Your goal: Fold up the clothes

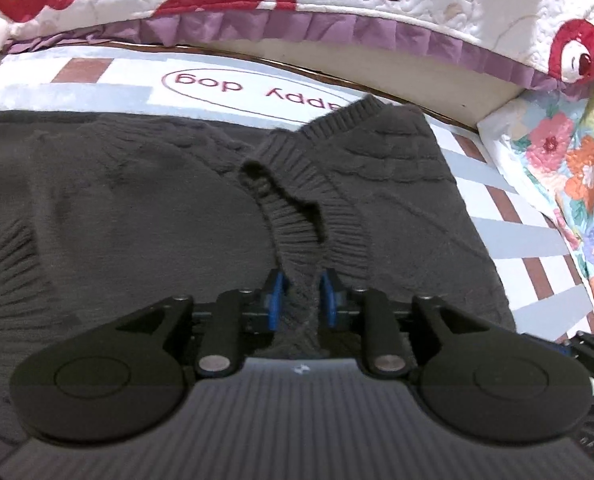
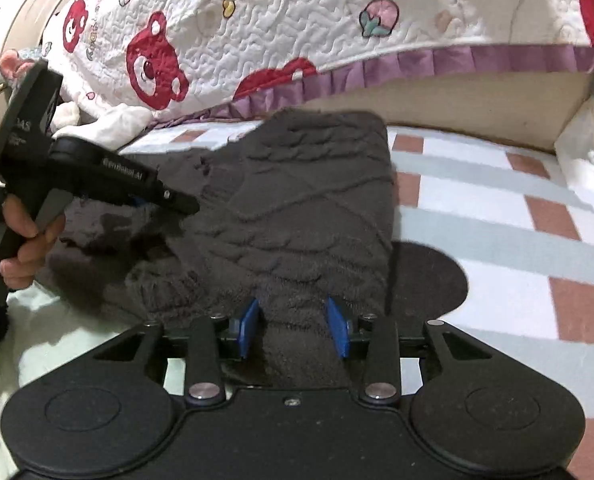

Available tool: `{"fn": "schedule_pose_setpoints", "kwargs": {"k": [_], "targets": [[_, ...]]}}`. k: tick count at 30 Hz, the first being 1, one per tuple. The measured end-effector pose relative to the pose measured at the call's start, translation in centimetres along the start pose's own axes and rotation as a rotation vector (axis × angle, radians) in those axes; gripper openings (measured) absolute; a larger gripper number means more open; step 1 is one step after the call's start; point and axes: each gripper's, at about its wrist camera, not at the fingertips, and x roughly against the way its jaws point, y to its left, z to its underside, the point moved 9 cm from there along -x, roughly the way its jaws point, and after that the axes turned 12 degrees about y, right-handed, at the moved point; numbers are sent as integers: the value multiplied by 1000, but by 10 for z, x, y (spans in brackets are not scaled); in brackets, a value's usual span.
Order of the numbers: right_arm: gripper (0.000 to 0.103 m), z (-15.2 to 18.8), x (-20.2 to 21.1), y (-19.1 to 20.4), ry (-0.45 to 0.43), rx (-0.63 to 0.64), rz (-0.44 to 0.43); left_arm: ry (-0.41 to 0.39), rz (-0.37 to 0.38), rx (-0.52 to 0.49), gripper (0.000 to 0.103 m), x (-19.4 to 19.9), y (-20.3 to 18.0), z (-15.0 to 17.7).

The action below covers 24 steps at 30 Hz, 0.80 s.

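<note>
A dark grey cable-knit sweater [image 1: 145, 208] lies spread on a striped blanket [image 1: 509, 236]. My left gripper [image 1: 301, 300] is shut on a bunched fold of the sweater beside its ribbed neckline [image 1: 297, 208]; the blue pads press the knit from both sides. In the right wrist view the sweater [image 2: 309, 208] hangs lifted and draped toward the camera, and my right gripper [image 2: 295, 320] is shut on a thick wad of its edge. The left gripper [image 2: 169, 198] shows at the left of that view, held by a hand [image 2: 25, 240], with its tip on the sweater.
A white quilt [image 2: 297, 20] with red bears and a purple ruffle hangs over the far edge behind the blanket. A floral quilt [image 1: 569, 168] lies at the right. The striped blanket [image 2: 497, 220] extends bare to the right of the sweater.
</note>
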Motion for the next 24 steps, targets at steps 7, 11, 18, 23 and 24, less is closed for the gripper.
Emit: {"fn": "schedule_pose_setpoints", "kwargs": {"k": [7, 11, 18, 23, 24], "targets": [[46, 13, -29, 13, 80, 50, 11, 5, -92, 91, 45, 41, 44, 18], [47, 9, -27, 14, 100, 48, 13, -65, -116, 223, 64, 89, 81, 43], [47, -10, -16, 35, 62, 106, 10, -118, -316, 561, 70, 162, 184, 102], [48, -25, -6, 54, 20, 147, 1, -137, -286, 768, 75, 179, 230, 134], [48, -27, -5, 60, 17, 164, 0, -140, -268, 795, 76, 177, 233, 139]]}}
